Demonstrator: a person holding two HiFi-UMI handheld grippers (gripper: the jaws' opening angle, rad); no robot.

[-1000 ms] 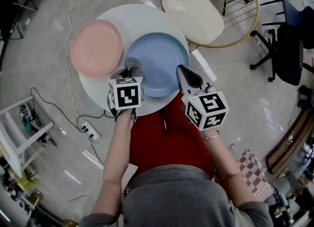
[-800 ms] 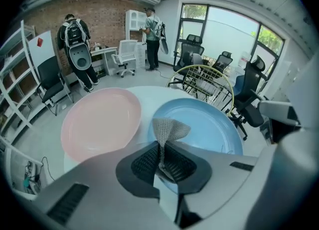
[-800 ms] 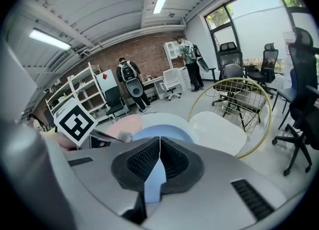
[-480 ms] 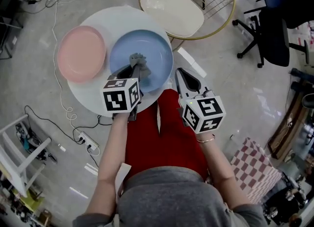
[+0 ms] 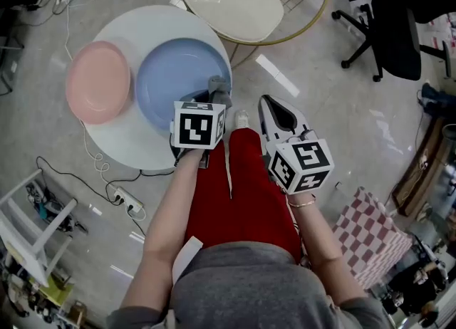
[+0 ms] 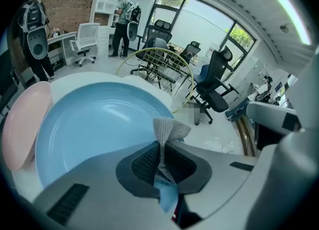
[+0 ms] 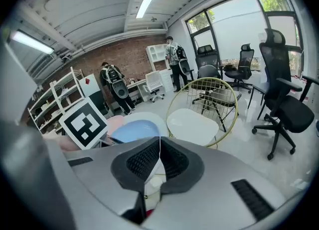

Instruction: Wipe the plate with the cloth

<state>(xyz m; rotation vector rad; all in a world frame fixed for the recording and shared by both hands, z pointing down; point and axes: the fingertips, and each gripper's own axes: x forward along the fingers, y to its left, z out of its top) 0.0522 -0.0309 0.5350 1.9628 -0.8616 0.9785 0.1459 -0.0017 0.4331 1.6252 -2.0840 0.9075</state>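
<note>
A light blue plate (image 5: 174,78) lies on a round white table (image 5: 121,142), and fills the left gripper view as the blue plate (image 6: 94,124). My left gripper (image 5: 214,101) is shut on a small grey knitted cloth (image 5: 219,87) at the plate's right rim. That cloth (image 6: 167,130) sticks up from between the closed jaws of the left gripper (image 6: 160,150). My right gripper (image 5: 276,109) hangs off the table to the right, above red trousers. In its own view the right gripper (image 7: 159,147) is shut with nothing between its jaws.
A pink plate (image 5: 98,82) lies left of the blue one on the same table. A white oval seat (image 5: 231,0) inside a gold ring stands behind. Office chairs (image 5: 399,21) stand at the far right, and cables and a power strip (image 5: 128,198) lie on the floor. People stand far off (image 7: 172,62).
My left gripper has carried the cloth rightward across the blue plate, from its near left part to its right rim. The right gripper has stayed beside it, shut.
</note>
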